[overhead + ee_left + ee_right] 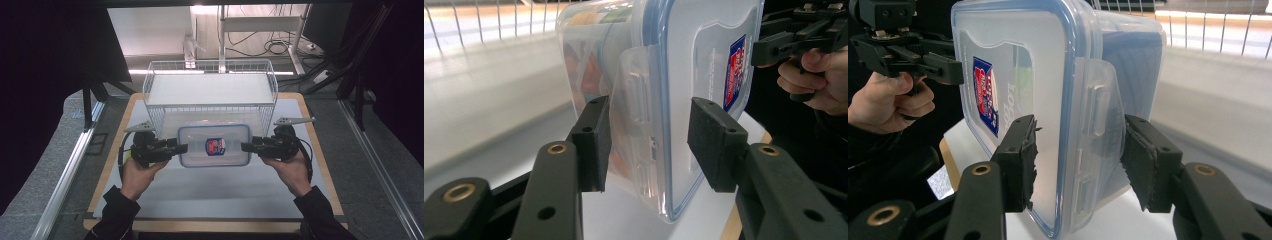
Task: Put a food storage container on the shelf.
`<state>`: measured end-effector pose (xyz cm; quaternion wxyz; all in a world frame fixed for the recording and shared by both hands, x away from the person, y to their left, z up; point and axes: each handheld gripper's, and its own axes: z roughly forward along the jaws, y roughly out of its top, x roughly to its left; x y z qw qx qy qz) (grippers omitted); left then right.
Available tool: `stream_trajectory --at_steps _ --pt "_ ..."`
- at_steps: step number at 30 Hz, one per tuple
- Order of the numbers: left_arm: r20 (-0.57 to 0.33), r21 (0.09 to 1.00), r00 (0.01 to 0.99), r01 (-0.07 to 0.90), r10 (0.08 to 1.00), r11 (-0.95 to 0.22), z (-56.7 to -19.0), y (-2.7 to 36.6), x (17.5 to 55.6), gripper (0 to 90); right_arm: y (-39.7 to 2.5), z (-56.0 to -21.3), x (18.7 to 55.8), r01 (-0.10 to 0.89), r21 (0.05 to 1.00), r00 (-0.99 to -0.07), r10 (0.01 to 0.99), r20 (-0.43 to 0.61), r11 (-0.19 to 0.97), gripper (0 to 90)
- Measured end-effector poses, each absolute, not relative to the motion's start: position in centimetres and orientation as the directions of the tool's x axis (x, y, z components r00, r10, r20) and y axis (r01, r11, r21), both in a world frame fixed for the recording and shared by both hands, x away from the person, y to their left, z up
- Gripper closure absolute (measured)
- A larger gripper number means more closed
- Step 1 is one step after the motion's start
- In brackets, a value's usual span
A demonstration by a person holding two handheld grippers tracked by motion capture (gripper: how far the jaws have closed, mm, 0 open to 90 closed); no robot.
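A clear plastic container with a blue-rimmed lid and a red-and-blue sticker lies flat on the white table top, just in front of a wire basket. My left gripper is at its left end and is open; its jaws straddle the side latch with gaps on both sides. At the right end my right gripper is open too, its jaws either side of the other latch, close to it. Food shows dimly through the container wall.
A white wire basket with a flat white floor stands directly behind the container. The table top has a wooden border. Metal rails run along both sides, and cables lie on the floor at the back.
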<state>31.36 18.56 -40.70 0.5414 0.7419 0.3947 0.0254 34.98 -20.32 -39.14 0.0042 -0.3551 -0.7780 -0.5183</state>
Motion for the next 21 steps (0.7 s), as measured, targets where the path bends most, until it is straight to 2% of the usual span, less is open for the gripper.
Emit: stream_trajectory --at_steps 10,21 --pt "-0.366 0.843 0.691 0.53 0.623 -0.093 -37.4 19.4 32.8 52.8 -19.5 -35.9 36.7 0.525 0.827 -0.764 0.54 0.352 0.203 49.6" --pt "-0.346 0.851 0.687 0.516 0.639 -0.094 -34.6 19.9 34.9 52.3 -18.9 -33.8 38.9 0.517 0.839 -0.768 0.527 0.364 0.172 49.6"
